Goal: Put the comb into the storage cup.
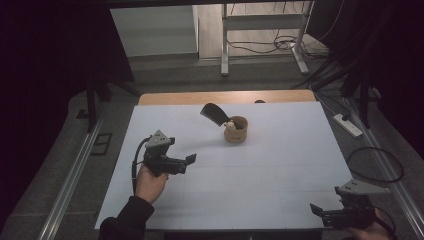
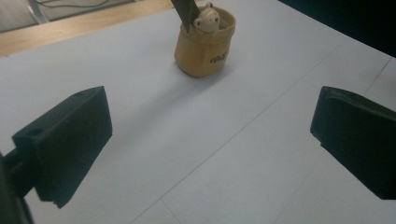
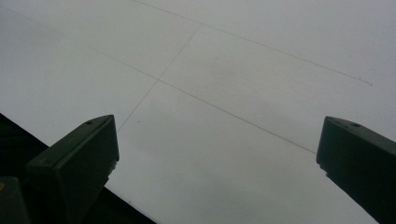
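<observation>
**Pouch ahead of the left hand-held gripper**

We saw a white, matte desk [image 1: 280, 200] with faint seams. On it, towards the far side, stood a soft tan pouch [image 2: 204, 46], upright, holding a dark flat tool [image 1: 215, 114] that leaned left, and a small pale bear figure [image 2: 207, 20]. The left hand-held gripper [image 2: 210, 140], jaws wide and empty, pointed at it and was nearer. The right hand-held gripper [image 3: 217, 163], also wide and empty, hung at the near right corner.

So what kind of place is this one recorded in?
Probably a lab or recording workspace: a white-covered table with dark curtains at the sides, loose cables on the floor beyond, and a power strip beside it.
</observation>
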